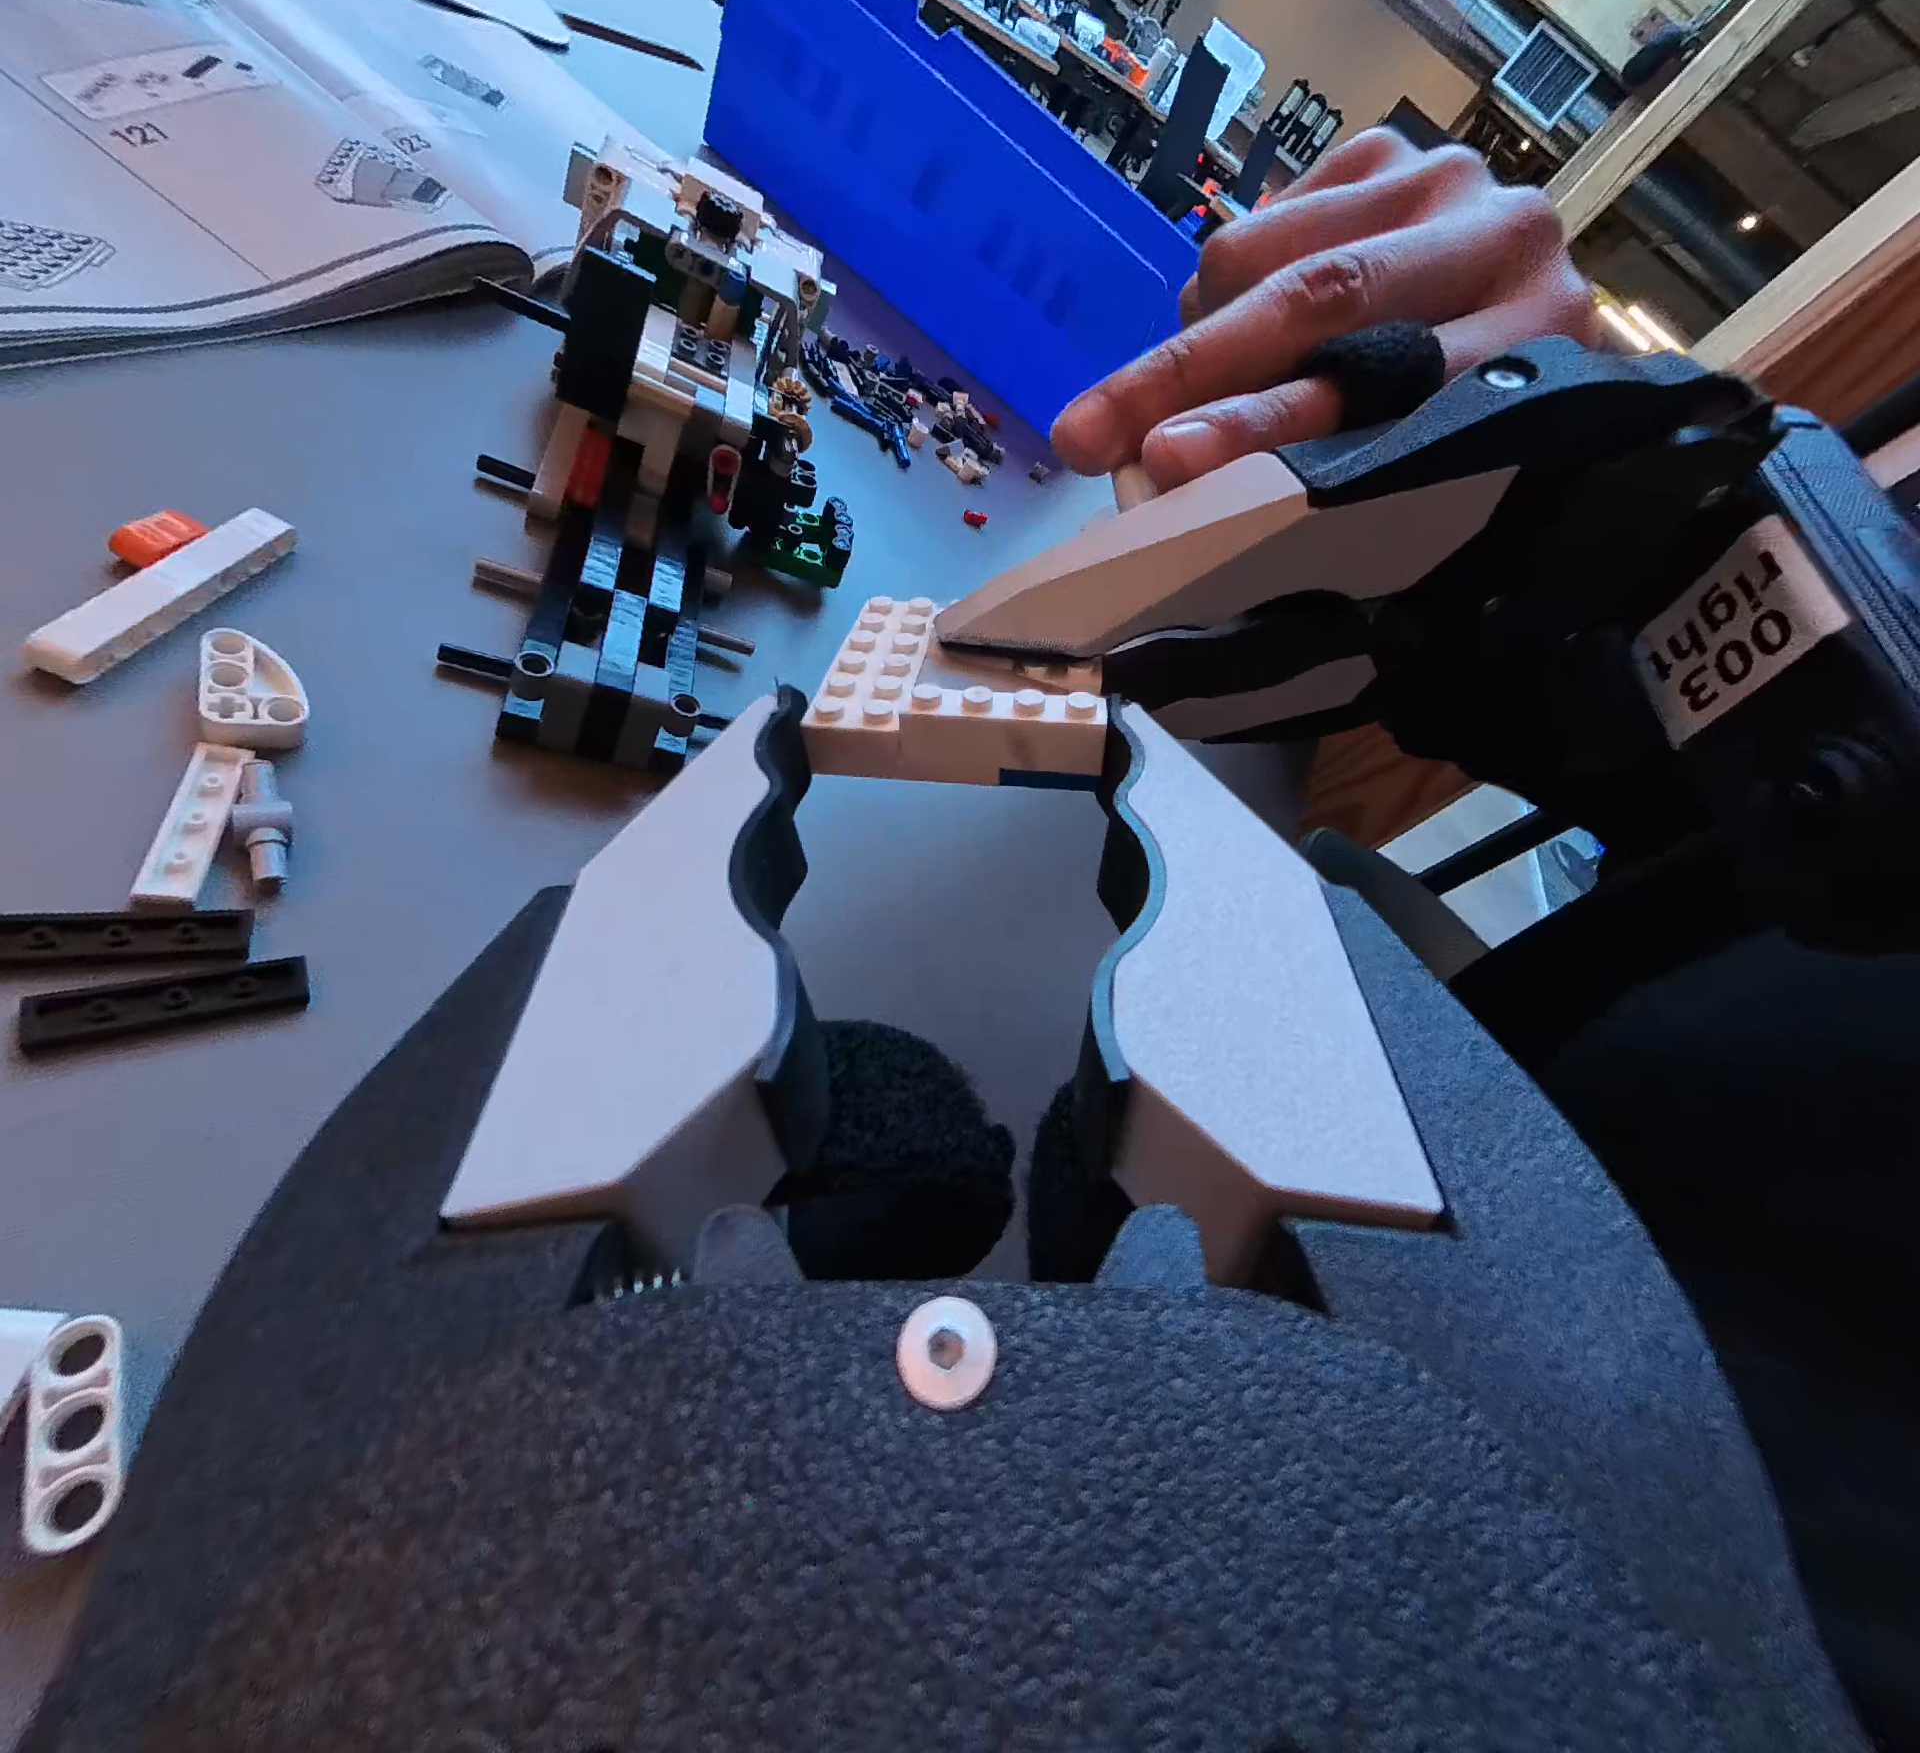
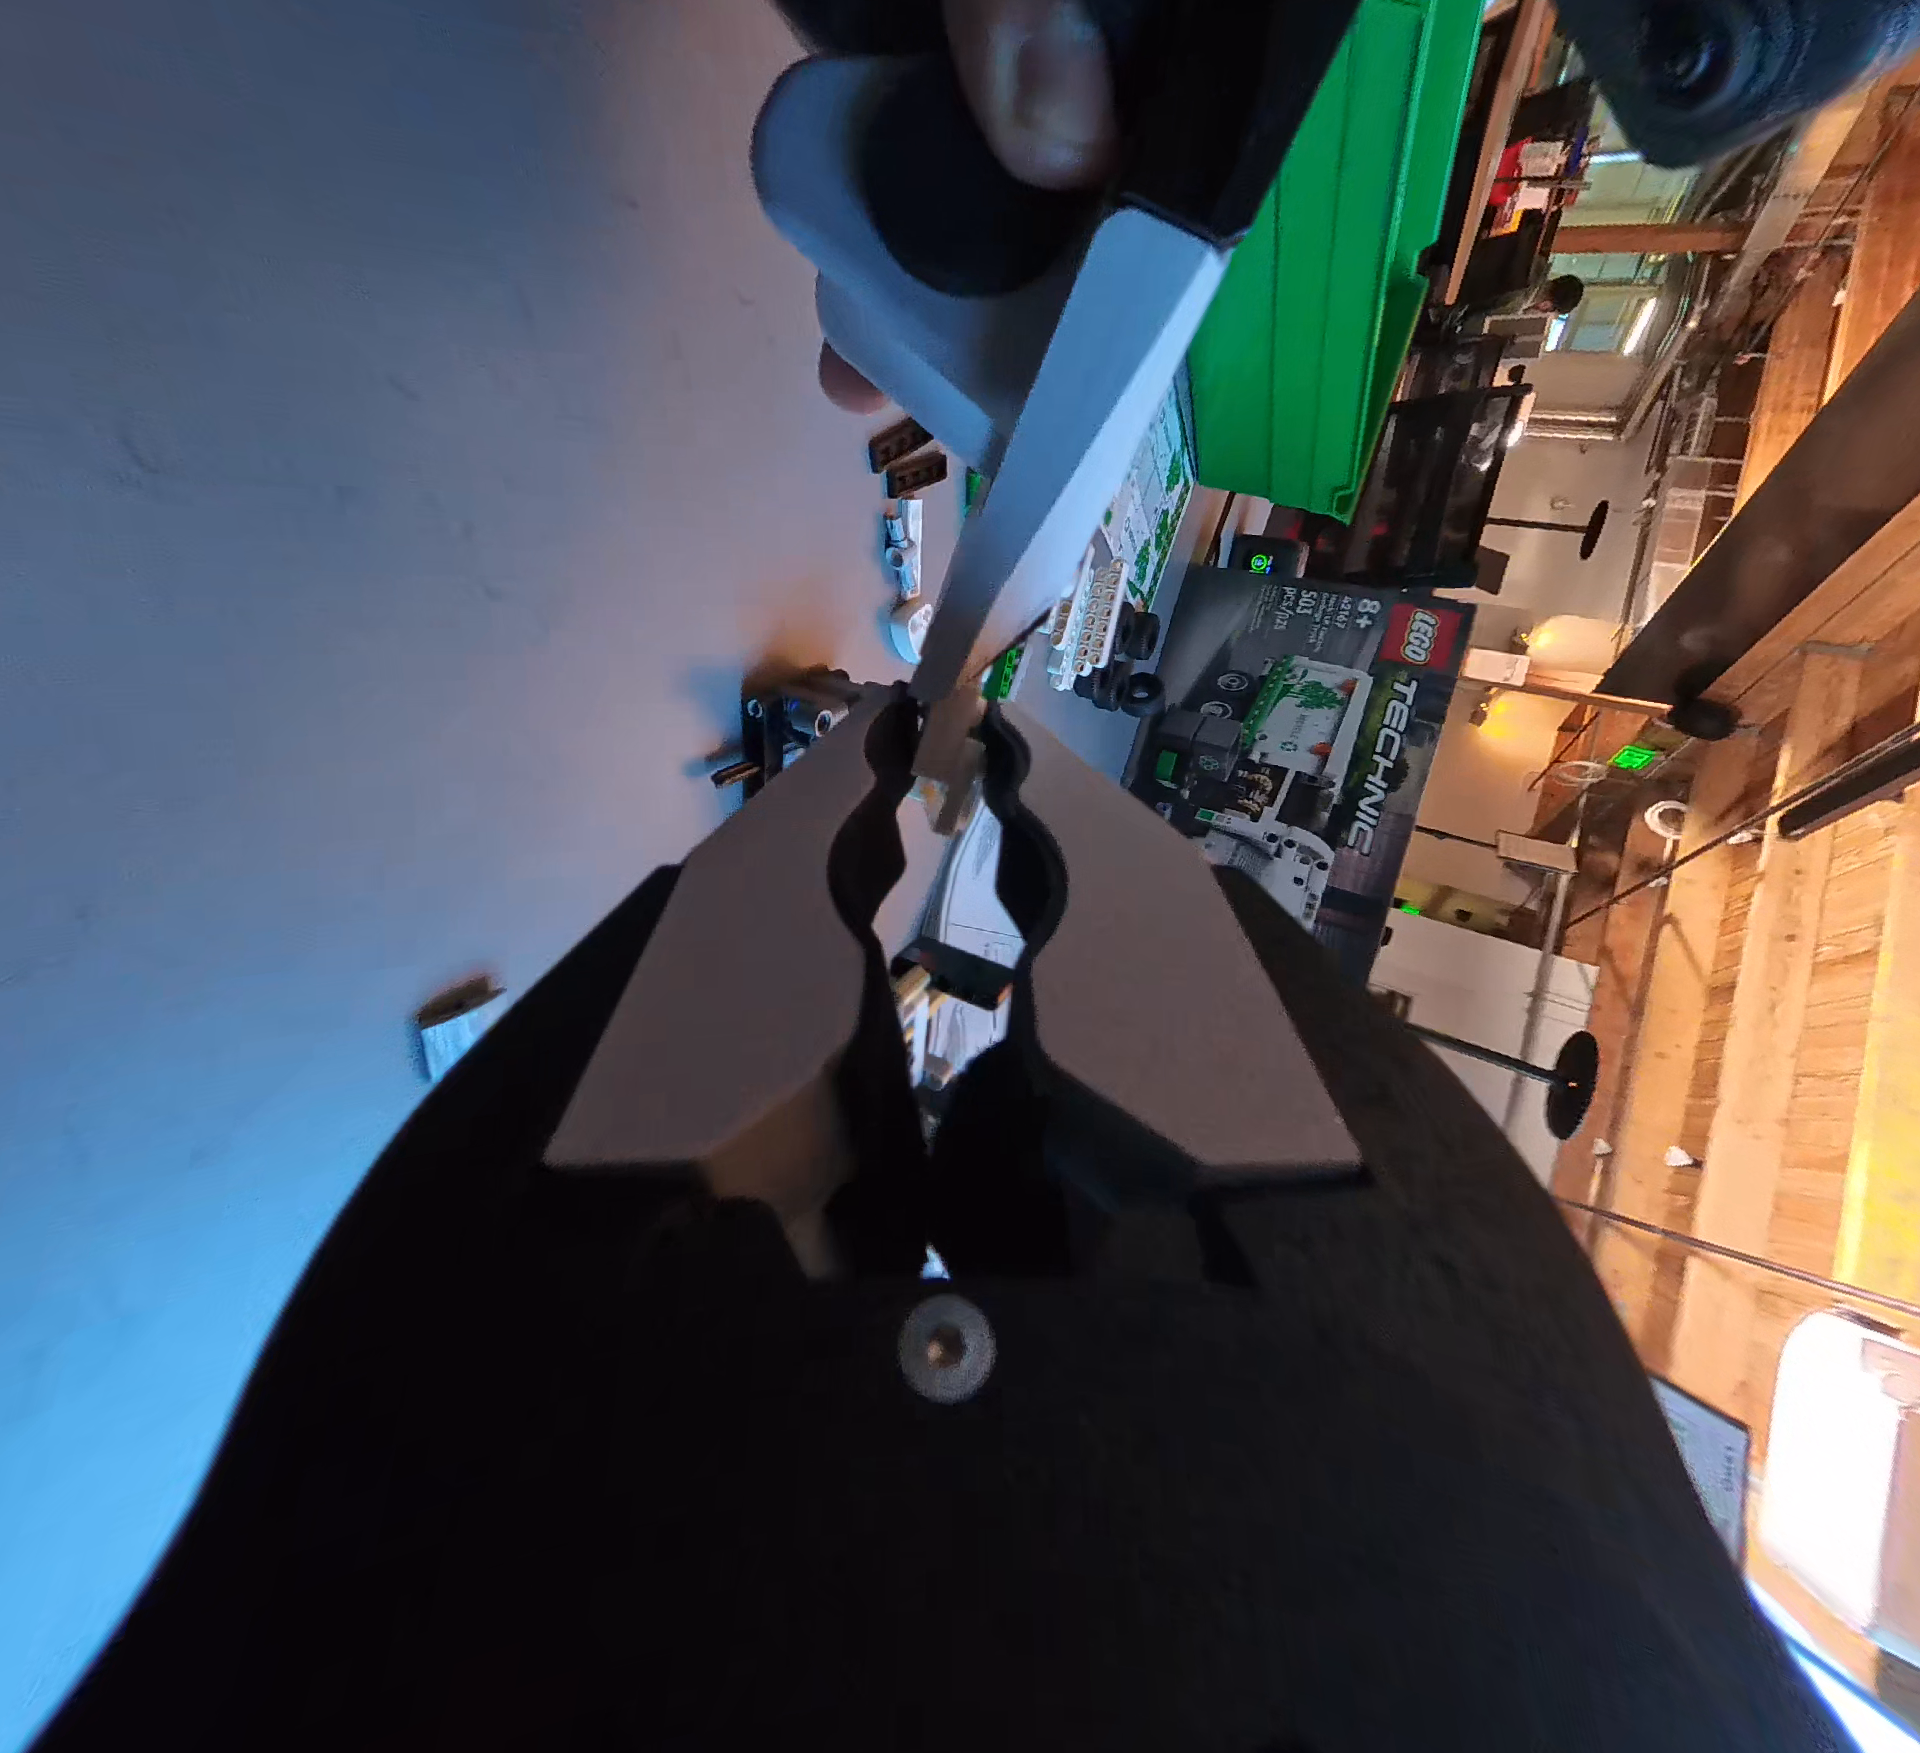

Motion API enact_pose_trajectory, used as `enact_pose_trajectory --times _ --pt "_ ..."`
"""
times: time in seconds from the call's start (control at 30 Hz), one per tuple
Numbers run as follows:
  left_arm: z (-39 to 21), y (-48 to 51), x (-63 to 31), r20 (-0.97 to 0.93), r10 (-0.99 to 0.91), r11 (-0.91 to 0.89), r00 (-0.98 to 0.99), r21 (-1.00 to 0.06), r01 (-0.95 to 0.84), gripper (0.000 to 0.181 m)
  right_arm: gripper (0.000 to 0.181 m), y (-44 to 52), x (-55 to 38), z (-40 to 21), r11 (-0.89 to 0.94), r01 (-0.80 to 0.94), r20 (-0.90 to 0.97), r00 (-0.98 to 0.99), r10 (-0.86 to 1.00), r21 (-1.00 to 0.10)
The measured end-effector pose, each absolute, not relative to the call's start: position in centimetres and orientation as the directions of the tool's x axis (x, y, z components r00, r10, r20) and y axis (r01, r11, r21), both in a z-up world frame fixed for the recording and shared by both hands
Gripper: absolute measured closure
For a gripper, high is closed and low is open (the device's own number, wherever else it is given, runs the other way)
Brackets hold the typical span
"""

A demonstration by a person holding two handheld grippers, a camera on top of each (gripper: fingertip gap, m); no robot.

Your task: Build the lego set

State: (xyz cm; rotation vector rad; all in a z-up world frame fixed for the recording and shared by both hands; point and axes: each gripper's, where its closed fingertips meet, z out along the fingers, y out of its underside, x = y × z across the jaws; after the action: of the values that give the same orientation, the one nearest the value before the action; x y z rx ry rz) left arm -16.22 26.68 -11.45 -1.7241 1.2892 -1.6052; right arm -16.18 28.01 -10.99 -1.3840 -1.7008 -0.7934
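A white studded plate assembly (image 1: 894,675) is held in the air over the dark table (image 1: 312,456). My left gripper (image 1: 951,737) is shut on it, one fingertip on each end. My right gripper (image 1: 951,641) comes in from the right with a hand on it and is shut flat on the plate's right part. In the right wrist view my right gripper (image 2: 948,727) pinches the white piece (image 2: 948,773), and a finger of the left gripper (image 2: 1070,456) crosses above it. The partly built black and white model (image 1: 665,456) stands just behind the plate.
An open instruction booklet (image 1: 208,145) lies at the back left and a blue bin (image 1: 935,145) behind the model. Loose parts lie on the left: a white beam (image 1: 156,597), black plates (image 1: 156,971), small pieces (image 1: 914,415). The set's box (image 2: 1299,737) and a green bin (image 2: 1330,249) show in the right wrist view. My left and right fingertips are right by each other.
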Motion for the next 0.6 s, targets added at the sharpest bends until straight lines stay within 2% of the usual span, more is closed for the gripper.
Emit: enact_pose_trajectory --times 0.1,0.2,0.27,0.33,0.4,0.43,0.53,0.6 --pt "-11.6 26.8 -16.3 0.499 -0.859 -0.441 -0.111 -0.833 -0.334 0.127 0.17 28.1 -16.3 -11.1 0.221 0.975 0.878 -0.116 0.465 0.012" --pt "-11.3 27.0 -16.5 0.492 -0.862 -0.435 -0.124 -0.842 -0.32 0.127 0.169 28.3 -16.5 -10.7 0.192 0.977 0.877 -0.011 0.481 -0.093" --pt "-11.5 27.6 -16.9 0.479 -0.871 -0.426 -0.112 -0.847 -0.317 0.127 0.147 27.9 -15.8 -9.9 0.173 0.976 0.882 0.038 0.471 -0.134" --pt "-11.7 28.6 -17.5 0.432 -0.898 -0.39 -0.088 -0.871 -0.3 0.127 0.141 26.9 -13.8 -9.1 0.087 0.957 0.829 0.192 0.526 -0.277" --pt "-11.6 28.9 -18.0 0.38 -0.921 -0.342 -0.088 -0.895 -0.286 0.126 0.141 25.4 -11.0 -9.5 -0.058 0.873 0.674 0.414 0.612 -0.484" --pt "-11.5 28.8 -18.1 0.341 -0.935 -0.305 -0.093 -0.911 -0.28 0.127 0.14 24.0 -9.9 -10.8 -0.156 0.807 0.528 0.505 0.683 -0.57" --pt "-11.2 28.0 -18.0 0.225 -0.966 -0.185 -0.127 -0.945 -0.269 0.127 0.138 20.6 -7.6 -14.4 -0.37 0.623 0.165 0.633 0.756 -0.689" --pt "-11.1 27.3 -17.7 0.178 -0.972 -0.134 -0.154 -0.956 -0.262 0.126 0.147 20.4 -6.8 -15.4 -0.378 0.562 0.117 0.655 0.746 -0.736"
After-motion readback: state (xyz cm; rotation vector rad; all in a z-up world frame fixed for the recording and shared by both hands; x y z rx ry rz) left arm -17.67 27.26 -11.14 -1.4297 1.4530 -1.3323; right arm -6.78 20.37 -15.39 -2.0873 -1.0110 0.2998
